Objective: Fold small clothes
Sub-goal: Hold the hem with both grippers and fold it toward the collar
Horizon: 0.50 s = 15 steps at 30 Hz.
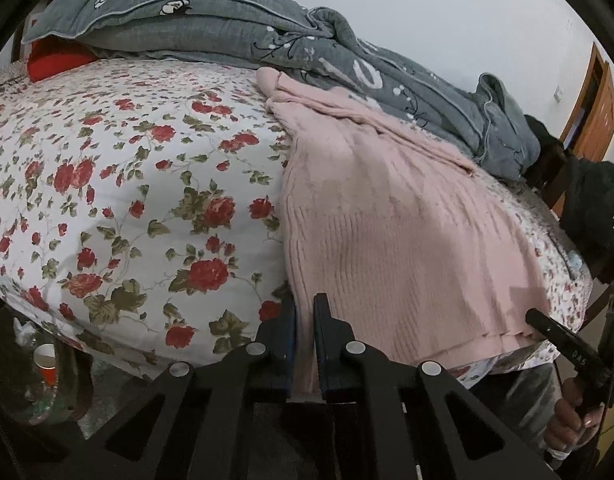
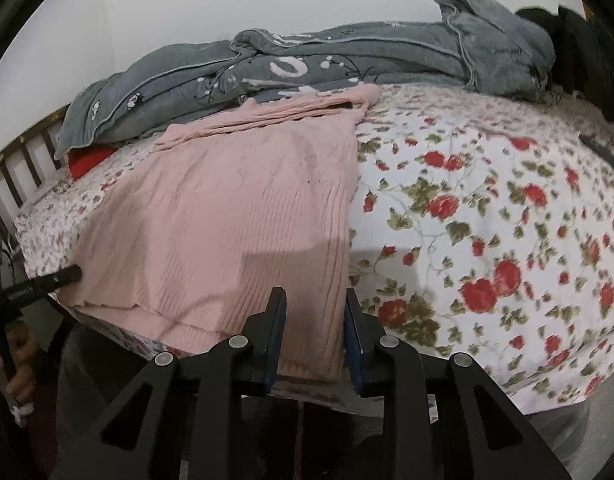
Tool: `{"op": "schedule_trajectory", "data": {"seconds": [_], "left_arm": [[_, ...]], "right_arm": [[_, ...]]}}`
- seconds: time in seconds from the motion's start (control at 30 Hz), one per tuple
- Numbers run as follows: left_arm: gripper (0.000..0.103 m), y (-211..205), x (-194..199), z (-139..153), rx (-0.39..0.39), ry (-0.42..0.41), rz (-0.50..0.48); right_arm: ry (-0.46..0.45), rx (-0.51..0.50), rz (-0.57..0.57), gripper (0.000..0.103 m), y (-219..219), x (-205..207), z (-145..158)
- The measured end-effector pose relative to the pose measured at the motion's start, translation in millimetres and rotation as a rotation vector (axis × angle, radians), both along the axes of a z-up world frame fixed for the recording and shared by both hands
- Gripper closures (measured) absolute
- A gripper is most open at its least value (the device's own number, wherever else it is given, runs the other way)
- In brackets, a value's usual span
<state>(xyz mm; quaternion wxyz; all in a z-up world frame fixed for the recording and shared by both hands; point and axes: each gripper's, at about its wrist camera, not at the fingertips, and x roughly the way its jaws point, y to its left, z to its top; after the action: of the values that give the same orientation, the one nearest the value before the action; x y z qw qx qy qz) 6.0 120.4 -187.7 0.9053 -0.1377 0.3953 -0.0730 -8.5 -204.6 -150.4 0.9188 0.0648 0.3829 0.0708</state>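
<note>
Across the floral bed, a pink knit sweater lies flat, filling the frame's centre. Left gripper pinches its near hem, almost closed; right gripper straddles its near right corner, fingers apart.

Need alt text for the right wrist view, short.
A pink knit garment lies flat on a floral bedsheet, its near right corner between the right gripper's open jaws. A grey quilt is bunched behind it; the left gripper touches its left edge.
</note>
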Motion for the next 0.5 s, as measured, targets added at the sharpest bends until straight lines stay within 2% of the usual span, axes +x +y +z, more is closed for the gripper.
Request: {"op": "schedule_trajectory", "data": {"seconds": [0.1, 0.23, 0.33, 0.4, 0.5], "left_arm": [[0.094, 0.6, 2.6, -1.1, -0.01, 0.004, -0.002], [0.094, 3.8, 0.3, -2.4, -0.035, 0.012, -0.007], [0.093, 1.9, -2.0, -3.1, -0.024, 0.01, -0.011], [0.09, -0.4, -1.9, -2.9, -0.02, 0.003, -0.019], [0.087, -3.0, -0.3, -2.6, -0.033, 0.005, -0.01]], "right_arm": [[-0.005, -0.023, -0.007, 0.085, 0.2, 1.0, -2.6], [0.009, 0.007, 0.012, 0.086, -3.9, 0.3, -1.9], [0.013, 0.03, 0.009, 0.085, -6.1, 0.3, -2.8], [0.008, 0.027, 0.021, 0.08, -4.1, 0.0, -2.5], [0.0, -0.002, 0.026, 0.079, 1.5, -0.2, -2.1]]}}
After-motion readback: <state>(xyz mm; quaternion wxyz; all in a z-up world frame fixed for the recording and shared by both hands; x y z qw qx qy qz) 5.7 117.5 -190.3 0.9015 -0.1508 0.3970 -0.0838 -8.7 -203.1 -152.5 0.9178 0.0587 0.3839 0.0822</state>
